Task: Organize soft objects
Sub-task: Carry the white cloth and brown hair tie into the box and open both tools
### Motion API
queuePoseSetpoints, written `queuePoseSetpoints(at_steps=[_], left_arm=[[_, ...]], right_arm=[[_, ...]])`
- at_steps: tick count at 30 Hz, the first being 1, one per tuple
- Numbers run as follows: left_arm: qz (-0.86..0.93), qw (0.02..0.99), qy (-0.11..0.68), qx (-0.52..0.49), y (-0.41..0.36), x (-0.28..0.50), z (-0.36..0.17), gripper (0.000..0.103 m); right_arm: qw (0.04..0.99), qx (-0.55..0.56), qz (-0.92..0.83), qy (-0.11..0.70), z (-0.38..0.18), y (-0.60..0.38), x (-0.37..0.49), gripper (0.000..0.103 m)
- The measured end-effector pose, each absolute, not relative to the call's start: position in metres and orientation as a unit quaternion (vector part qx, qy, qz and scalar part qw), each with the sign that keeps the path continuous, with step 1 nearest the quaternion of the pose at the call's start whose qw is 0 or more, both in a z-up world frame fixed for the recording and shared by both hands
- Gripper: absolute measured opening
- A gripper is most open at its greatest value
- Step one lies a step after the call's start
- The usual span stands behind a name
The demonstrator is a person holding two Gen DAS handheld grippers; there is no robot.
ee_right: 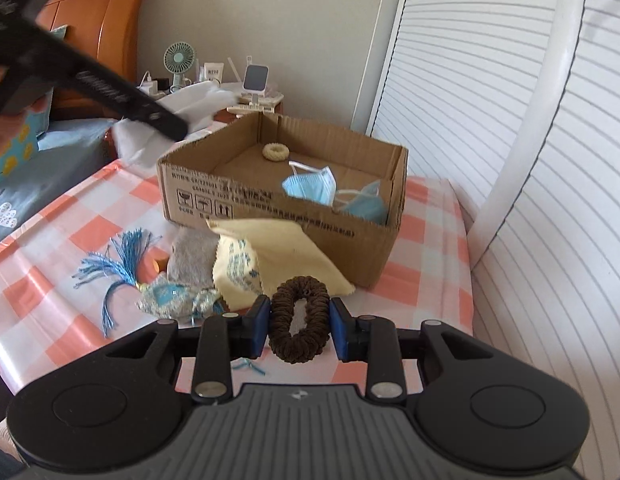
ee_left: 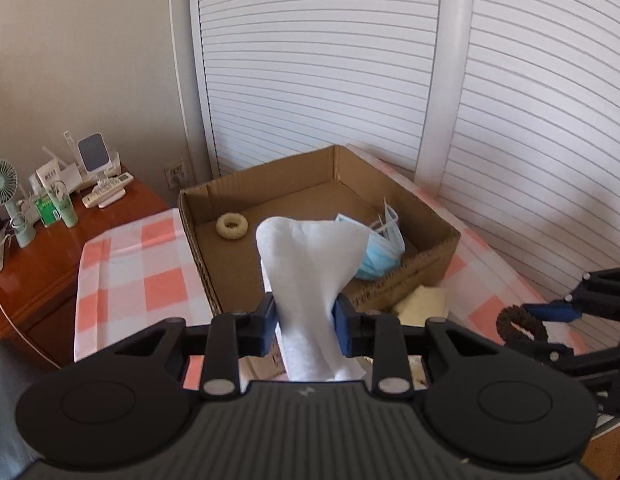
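Left wrist view: white cloth (ee_left: 310, 280) pinched between the left claw (ee_left: 304, 324) pads, lifted before the box (ee_left: 409, 276). Right claw (ee_right: 300, 330) clamps a brown scrunchie (ee_right: 300, 318) above the checked cover (ee_right: 425, 248), near the yellow cloth (ee_right: 278, 252)

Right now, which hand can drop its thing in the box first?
Probably the left. Its gripper holds the white cloth, which already hangs by the box edge. The right gripper, with the brown scrunchie, sits farther back, behind the yellow cloth.
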State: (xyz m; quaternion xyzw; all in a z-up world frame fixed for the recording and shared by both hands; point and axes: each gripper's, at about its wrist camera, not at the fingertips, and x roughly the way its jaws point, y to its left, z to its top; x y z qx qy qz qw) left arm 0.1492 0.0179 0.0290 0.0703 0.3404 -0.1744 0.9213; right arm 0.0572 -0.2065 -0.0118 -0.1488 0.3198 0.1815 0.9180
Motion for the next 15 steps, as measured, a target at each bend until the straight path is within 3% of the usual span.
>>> queuePoseSetpoints(at_steps=[3, 4, 6, 7, 8, 15], left_arm=[[-0.17, 0.923, 0.339, 0.073, 0.009, 0.177, 0.03, 0.031], [-0.165, 0.923, 0.338, 0.076, 0.007, 0.185, 0.029, 0.036], [-0.15, 0.927, 0.333, 0.084, 0.001, 0.197, 0.024, 0.07], [-0.132, 0.931, 0.33, 0.086, -0.001, 0.202, 0.021, 0.095], [-0.114, 0.935, 0.324, 0.089, -0.003, 0.204, 0.018, 0.099], [-0.09, 0.937, 0.324, 0.097, 0.001, 0.179, 0.012, 0.099]], right_arm=[[0.919, -0.149, 0.184, 0.314, -0.006, -0.204, 0.061, 0.036], [0.92, -0.149, 0.184, 0.314, -0.005, -0.203, 0.062, 0.036], [0.92, -0.15, 0.185, 0.31, -0.002, -0.201, 0.064, 0.036], [0.92, -0.149, 0.186, 0.31, -0.002, -0.2, 0.064, 0.036], [0.921, -0.149, 0.188, 0.307, -0.001, -0.2, 0.066, 0.036], [0.921, -0.14, 0.191, 0.31, 0.004, -0.198, 0.084, 0.036]])
